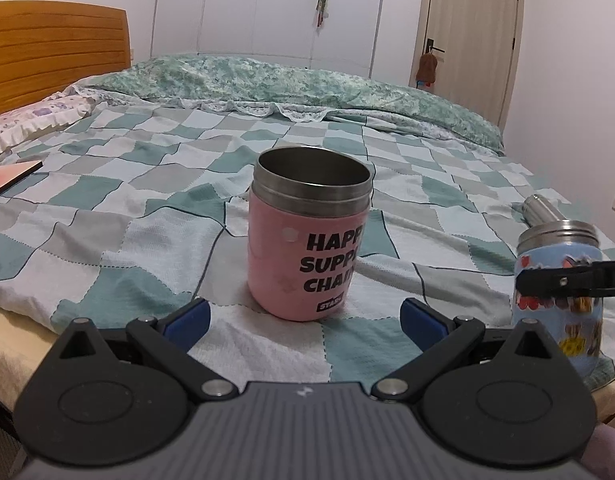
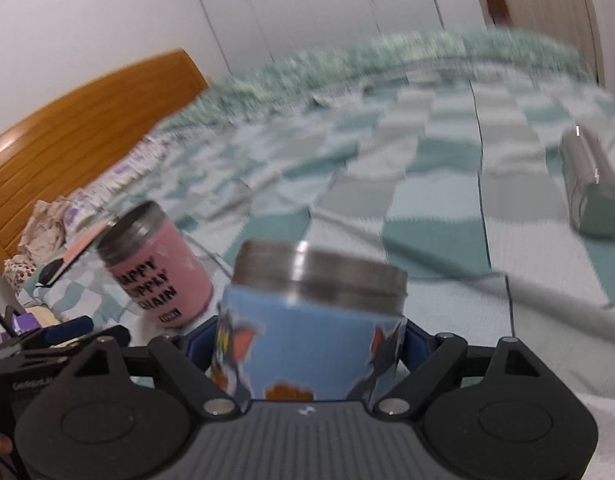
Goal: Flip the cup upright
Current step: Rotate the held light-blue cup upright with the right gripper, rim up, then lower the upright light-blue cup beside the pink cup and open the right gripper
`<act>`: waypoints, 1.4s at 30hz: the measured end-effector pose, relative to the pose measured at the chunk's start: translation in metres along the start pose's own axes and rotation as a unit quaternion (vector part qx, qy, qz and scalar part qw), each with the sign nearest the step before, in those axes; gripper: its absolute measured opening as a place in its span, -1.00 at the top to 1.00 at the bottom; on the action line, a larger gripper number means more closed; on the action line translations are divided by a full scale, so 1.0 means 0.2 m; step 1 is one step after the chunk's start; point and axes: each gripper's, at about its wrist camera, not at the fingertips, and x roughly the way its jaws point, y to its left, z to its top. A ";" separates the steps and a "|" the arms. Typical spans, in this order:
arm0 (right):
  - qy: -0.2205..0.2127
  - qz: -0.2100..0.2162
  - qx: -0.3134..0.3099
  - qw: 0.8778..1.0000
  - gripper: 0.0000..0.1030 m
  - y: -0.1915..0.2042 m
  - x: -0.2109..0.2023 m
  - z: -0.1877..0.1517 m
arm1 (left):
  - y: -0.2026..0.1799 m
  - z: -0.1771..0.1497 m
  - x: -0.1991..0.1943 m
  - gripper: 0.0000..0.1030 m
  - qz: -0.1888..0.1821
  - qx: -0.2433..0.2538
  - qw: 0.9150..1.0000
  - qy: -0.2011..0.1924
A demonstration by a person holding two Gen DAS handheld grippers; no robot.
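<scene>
Right wrist view alone shows right gripper (image 2: 309,344) clamping blue cup (image 2: 307,344); left gripper (image 1: 303,320) gapes before pink cup (image 1: 307,236).

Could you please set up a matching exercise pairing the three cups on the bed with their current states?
Things:
1. pink cup
2. blue cartoon cup
3. plain steel cup

States:
a. lying on its side
b. clamped in the right tongs
c. standing upright before the open left tongs

Pairs: 1-c, 2-b, 3-a
</scene>
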 end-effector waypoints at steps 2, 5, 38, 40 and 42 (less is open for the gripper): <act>-0.020 -0.003 -0.028 0.999 -0.65 0.03 -0.02 -0.01 | 0.00 0.00 -0.01 -1.00 0.001 -0.002 1.000 -0.002; -0.038 -0.003 -0.049 0.998 -0.63 0.07 -0.04 -0.01 | 0.00 0.00 -0.03 -1.00 0.001 -0.005 1.000 -0.004; -0.128 -0.034 -0.164 0.977 -0.64 0.35 0.30 -0.07 | 0.07 0.00 -0.02 -1.00 0.033 -0.014 0.999 -0.031; -0.133 -0.033 -0.159 0.978 -0.82 0.35 0.27 -0.07 | 0.06 0.00 -0.03 -1.00 0.033 -0.012 0.999 -0.034; -0.152 -0.025 -0.153 0.976 -1.00 0.34 0.19 -0.06 | 0.05 0.00 -0.05 -1.00 0.029 -0.010 0.999 -0.040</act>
